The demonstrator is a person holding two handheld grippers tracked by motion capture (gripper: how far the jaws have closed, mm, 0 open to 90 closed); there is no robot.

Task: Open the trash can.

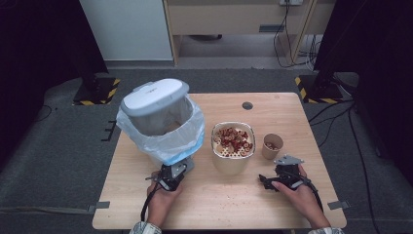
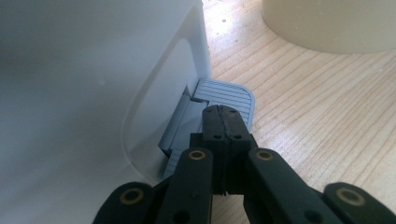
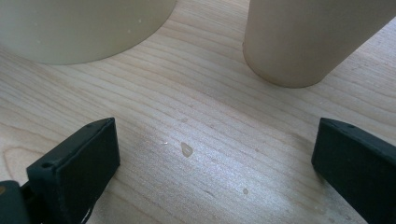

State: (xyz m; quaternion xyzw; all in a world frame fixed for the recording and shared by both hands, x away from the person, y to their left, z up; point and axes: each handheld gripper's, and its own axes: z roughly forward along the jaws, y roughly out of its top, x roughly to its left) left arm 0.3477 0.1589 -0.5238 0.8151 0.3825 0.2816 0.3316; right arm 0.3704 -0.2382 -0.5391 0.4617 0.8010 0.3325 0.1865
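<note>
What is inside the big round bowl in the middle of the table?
The bowl holds a heap of reddish-brown and pale pieces, seen in the high view. What lies under that heap is covered, and the pieces are too small to name.

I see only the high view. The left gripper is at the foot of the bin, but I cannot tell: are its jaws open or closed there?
Observer: Closed. The left gripper is shut, with its tips on the ribbed pedal of the bin.
Operator: And the right gripper, does it hold something?
Observer: No. Its jaws stand wide open, with bare table between them.
Operator: What is ahead of it?
Observer: In its own view the cup stands ahead at the right and the bowl at the left, both apart from the jaws.
</note>
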